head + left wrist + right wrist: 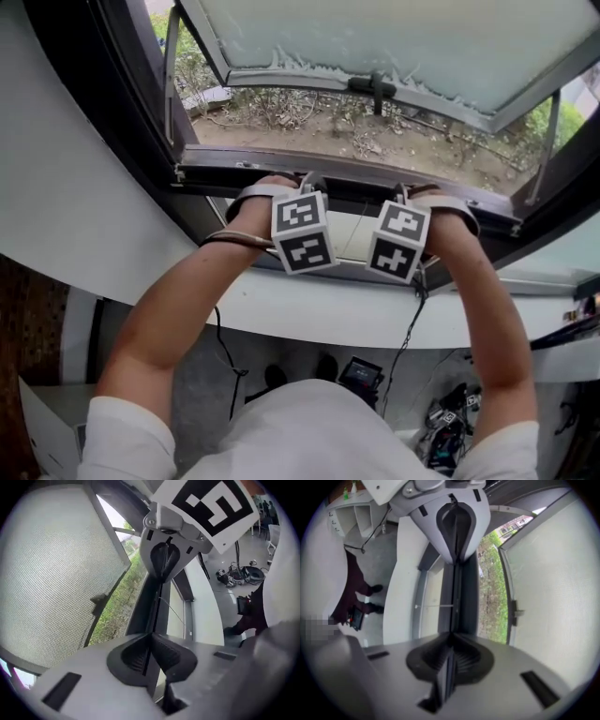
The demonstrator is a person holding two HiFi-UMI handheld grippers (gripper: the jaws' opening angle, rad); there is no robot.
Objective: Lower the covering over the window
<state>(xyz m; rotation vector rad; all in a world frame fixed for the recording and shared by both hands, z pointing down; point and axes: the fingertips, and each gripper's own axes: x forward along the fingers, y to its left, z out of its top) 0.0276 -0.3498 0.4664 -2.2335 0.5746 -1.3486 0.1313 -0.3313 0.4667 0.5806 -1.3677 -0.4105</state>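
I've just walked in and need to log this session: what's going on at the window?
A person stands at an open window with a gripper in each hand. The left gripper and the right gripper are both shut on the same thin dark rail, side by side at the window's lower frame. The sash is swung outward over bare ground and plants. How far down the covering sits cannot be told.

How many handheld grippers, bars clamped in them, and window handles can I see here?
Grippers: 2, the left gripper and the right gripper
Clamped dark bar: 1
Outer window handle: 1
Total: 4
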